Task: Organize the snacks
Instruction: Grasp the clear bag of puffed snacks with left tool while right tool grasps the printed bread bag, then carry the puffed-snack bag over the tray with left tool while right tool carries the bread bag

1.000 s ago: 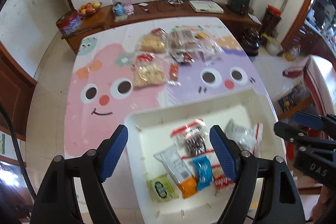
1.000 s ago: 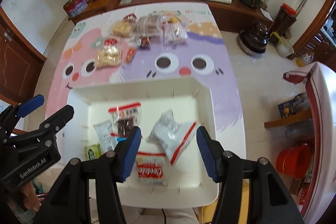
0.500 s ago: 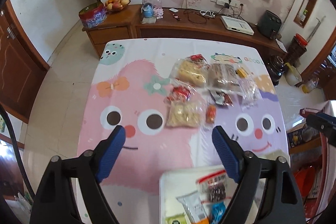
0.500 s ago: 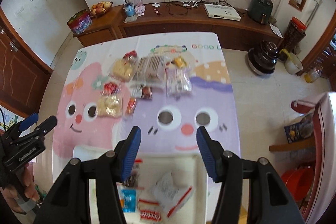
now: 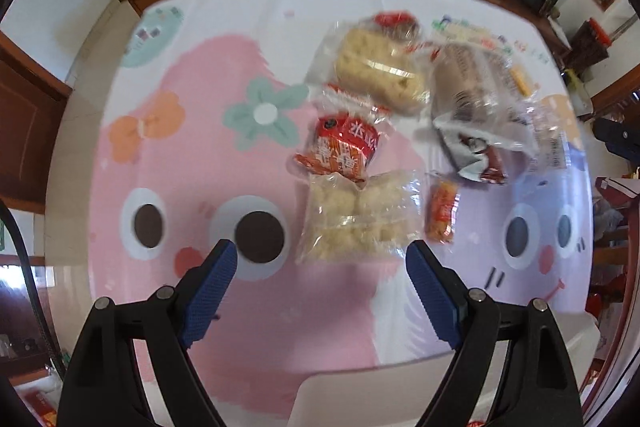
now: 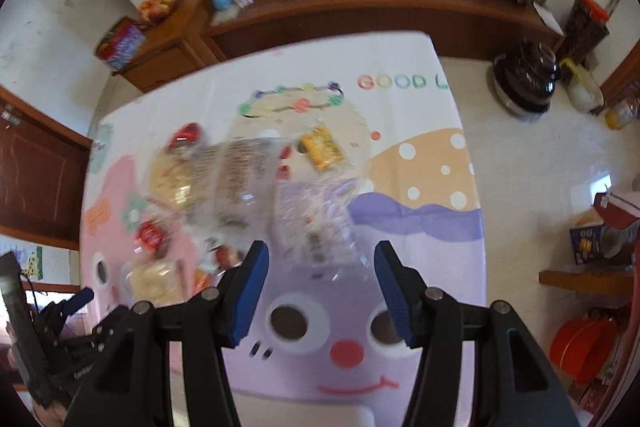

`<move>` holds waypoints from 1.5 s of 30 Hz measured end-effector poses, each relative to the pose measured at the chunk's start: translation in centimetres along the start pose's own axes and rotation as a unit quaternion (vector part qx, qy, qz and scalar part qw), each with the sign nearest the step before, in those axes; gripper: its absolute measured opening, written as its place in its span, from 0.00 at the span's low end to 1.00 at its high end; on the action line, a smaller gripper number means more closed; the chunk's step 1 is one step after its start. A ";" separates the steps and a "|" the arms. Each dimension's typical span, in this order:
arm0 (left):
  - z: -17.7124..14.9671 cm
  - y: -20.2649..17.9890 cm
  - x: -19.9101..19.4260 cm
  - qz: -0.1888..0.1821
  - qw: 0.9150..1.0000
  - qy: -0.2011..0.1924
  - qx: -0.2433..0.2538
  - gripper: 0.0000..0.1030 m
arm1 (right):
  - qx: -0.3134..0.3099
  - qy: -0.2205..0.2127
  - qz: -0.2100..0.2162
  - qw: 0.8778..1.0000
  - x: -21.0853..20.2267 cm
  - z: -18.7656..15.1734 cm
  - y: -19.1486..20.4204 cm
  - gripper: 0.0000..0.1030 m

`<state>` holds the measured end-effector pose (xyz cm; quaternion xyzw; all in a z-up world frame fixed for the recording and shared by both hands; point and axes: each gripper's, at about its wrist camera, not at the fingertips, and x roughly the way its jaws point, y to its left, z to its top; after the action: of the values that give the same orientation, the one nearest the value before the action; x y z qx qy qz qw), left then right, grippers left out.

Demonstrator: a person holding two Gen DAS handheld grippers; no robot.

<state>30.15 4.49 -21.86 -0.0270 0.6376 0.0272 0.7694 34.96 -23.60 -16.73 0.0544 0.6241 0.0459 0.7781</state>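
Observation:
Loose snacks lie on the cartoon tablecloth (image 5: 168,155). In the left wrist view my left gripper (image 5: 322,259) is open just short of a clear bag of pale puffed pieces (image 5: 356,219), nothing between its jaws. Beyond it lie a red packet (image 5: 344,147), a small orange packet (image 5: 442,213), a yellow cake bag (image 5: 380,71) and a brown roll bag (image 5: 468,83). In the right wrist view my right gripper (image 6: 322,259) is open and empty, close to a clear printed bag (image 6: 316,223); a yellow packet (image 6: 322,147) lies farther back. Both views are motion-blurred.
The white tray's rim (image 5: 360,399) shows only at the bottom edge, on the near side of the table. A wooden sideboard (image 6: 360,11) with a fruit bowl, a tin and cables runs along the far wall. Pots and a red bucket (image 6: 580,347) stand on the floor to the right.
Both grippers have swung away from over the white tray to the far snack pile and dropped closer to the table. The left jaws stand slightly wider than a second ago.

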 end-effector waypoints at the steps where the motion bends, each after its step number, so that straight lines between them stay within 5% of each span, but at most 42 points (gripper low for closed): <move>1: 0.3 -0.1 1.1 -0.003 1.000 0.012 -0.004 0.83 | 0.002 0.009 0.003 1.000 1.1 0.4 -0.3 0.54; 8: 1.5 0.0 4.6 -0.032 0.998 0.046 -0.028 0.83 | 0.011 0.051 0.006 0.999 7.2 2.0 -0.8 0.54; 21: 2.0 -2.1 7.1 -0.063 0.994 0.064 -0.055 0.83 | -0.032 0.064 -0.010 0.997 10.4 1.4 2.3 0.54; 24: 1.8 -3.2 7.4 -0.051 0.995 0.064 -0.052 0.81 | -0.044 0.063 -0.019 0.997 10.3 0.9 2.8 0.52; 29: 1.6 -4.3 7.1 -0.036 0.997 0.057 -0.048 0.57 | -0.056 0.058 -0.026 0.996 9.7 -0.3 3.0 0.47; 32: 1.4 -4.3 6.4 -0.034 0.996 0.052 -0.056 0.52 | -0.063 0.058 -0.031 0.996 9.3 -0.9 3.1 0.46; 45: -3.4 -2.4 -2.0 -0.030 0.999 -0.012 -0.038 0.51 | -0.041 0.015 0.010 0.999 1.6 -4.5 2.3 0.46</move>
<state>26.64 1.84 -20.52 -0.0750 0.6257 0.0291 0.7759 30.91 -20.93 -18.92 0.0280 0.6329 0.0803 0.7695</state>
